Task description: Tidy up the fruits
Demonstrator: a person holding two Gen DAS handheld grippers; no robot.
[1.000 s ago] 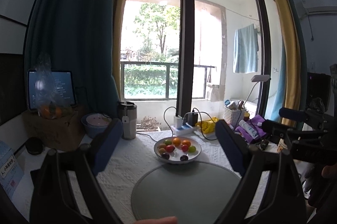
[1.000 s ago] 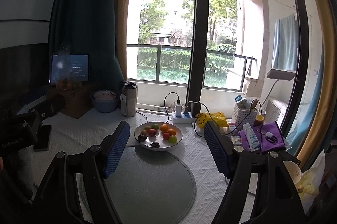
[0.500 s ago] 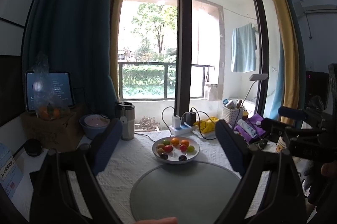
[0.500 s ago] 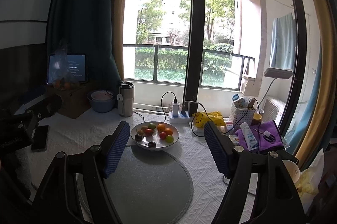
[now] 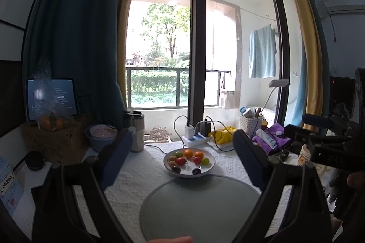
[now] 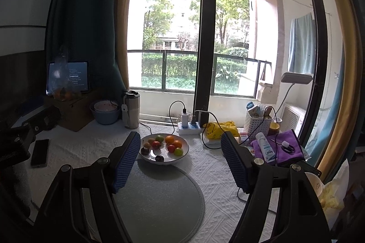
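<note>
The white bowl [image 6: 182,152] of fruits [image 6: 170,139] sits on the tablecloth, touching the far edge of the round grey mat [image 6: 159,195]. Left gripper [image 5: 182,162] and right gripper [image 6: 180,162] hover over the mat, jaws wide, apparently empty.

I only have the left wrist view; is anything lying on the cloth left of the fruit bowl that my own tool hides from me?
Observer: Yes, a dark phone lies flat on the white cloth, well left of the fruit bowl.
Operator: Thank you. Is the right tool holding anything? I only see it side-on.
Observer: No, its jaws stand open with nothing between them, pointing toward the fruit bowl.
</note>
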